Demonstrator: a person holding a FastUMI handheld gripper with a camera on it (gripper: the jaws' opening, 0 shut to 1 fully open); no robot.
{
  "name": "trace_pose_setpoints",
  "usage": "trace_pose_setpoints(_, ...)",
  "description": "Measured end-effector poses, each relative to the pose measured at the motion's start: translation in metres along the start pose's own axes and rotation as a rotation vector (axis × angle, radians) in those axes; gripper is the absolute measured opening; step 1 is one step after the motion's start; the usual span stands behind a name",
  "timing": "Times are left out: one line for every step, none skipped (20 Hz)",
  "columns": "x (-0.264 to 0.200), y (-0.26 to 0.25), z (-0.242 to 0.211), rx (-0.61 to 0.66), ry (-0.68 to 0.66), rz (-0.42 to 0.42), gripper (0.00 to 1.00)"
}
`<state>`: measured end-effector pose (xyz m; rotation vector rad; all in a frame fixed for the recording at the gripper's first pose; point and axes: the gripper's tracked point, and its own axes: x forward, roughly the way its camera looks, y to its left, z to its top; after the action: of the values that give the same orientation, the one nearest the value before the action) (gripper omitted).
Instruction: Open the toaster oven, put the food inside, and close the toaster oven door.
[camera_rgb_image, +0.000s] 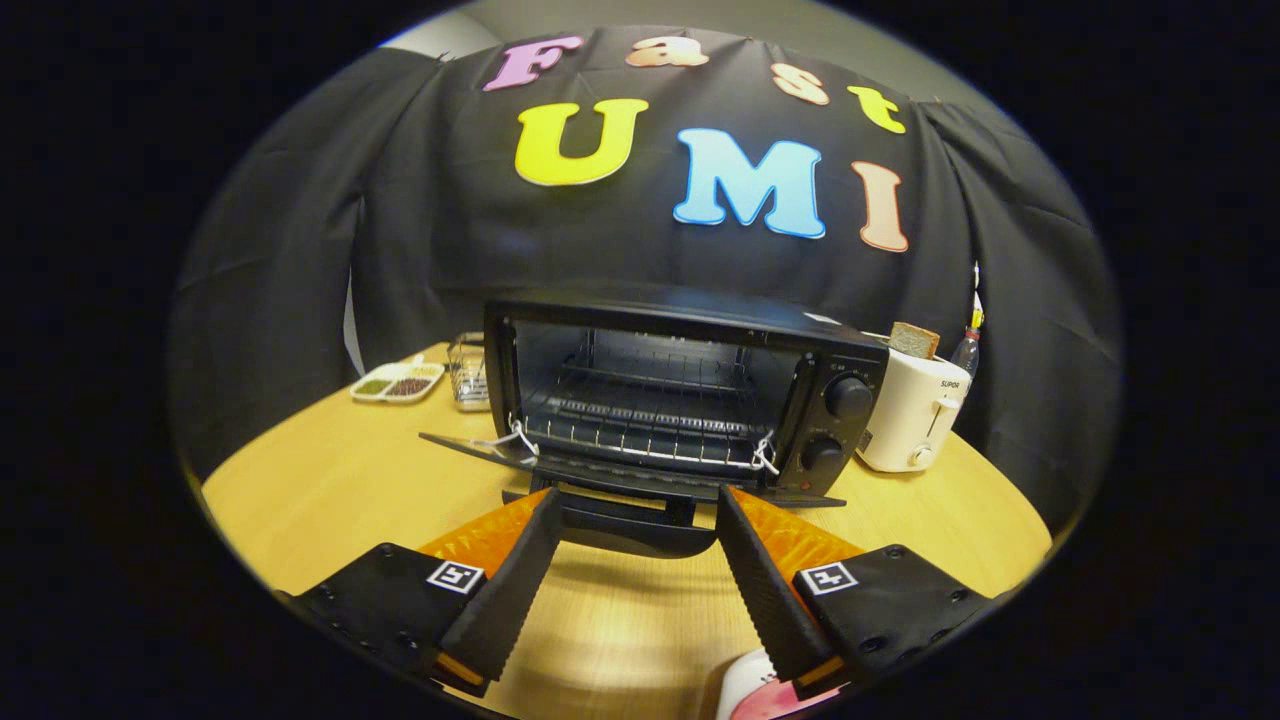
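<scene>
now the black metal toaster oven (690, 385) sits toward the far edge of the light wooden table (330, 490), its glass door (620, 475) dropped flat and the wire rack (640, 420) bare inside. the hand-held gripper (637, 510) hangs just ahead of the door's dark handle (625, 520), fingers spread wide with nothing between them; the handle lies across the gap at their tips. below the right finger, at the near edge, shows a pink and white object (755, 690), too cut off to name, possibly the food. at the oven's right stands a white pop-up toaster (915, 420) with a slice of brown bread (913, 340) in its slot; off its left, a small wire basket (467, 375) and a white divided dish (398, 384). the door looks stiff and hinged low, so i judge its handle's middle the place to grip; bread would be light and crumbly, wanting a gentle pinch on its flat faces.
</scene>
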<state>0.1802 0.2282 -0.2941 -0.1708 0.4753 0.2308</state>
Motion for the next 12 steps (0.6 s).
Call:
trace_pose_setpoints(0.000, 0.002, -0.010, -0.006, 0.026, 0.006, 0.97)
trace_pose_setpoints(0.000, 0.004, -0.019, 0.003, 0.058, 0.017, 0.96)
trace_pose_setpoints(0.002, 0.005, -0.025, 0.013, 0.083, 0.022, 0.96)
trace_pose_setpoints(0.004, 0.005, -0.032, 0.023, 0.116, 0.028, 0.95)
trace_pose_setpoints(0.003, 0.005, -0.037, 0.032, 0.139, 0.030, 0.95)
trace_pose_setpoints(0.000, 0.007, -0.039, 0.045, 0.159, 0.042, 0.96)
trace_pose_setpoints(-0.003, 0.010, -0.041, 0.059, 0.173, 0.058, 0.96)
trace_pose_setpoints(-0.008, 0.011, -0.038, 0.069, 0.176, 0.070, 0.96)
trace_pose_setpoints(-0.015, 0.013, -0.037, 0.074, 0.179, 0.085, 0.96)
trace_pose_setpoints(-0.024, 0.012, -0.035, 0.080, 0.178, 0.093, 0.96)
trace_pose_setpoints(-0.034, 0.011, -0.035, 0.089, 0.181, 0.098, 0.96)
trace_pose_setpoints(-0.044, 0.010, -0.033, 0.109, 0.188, 0.109, 0.96)
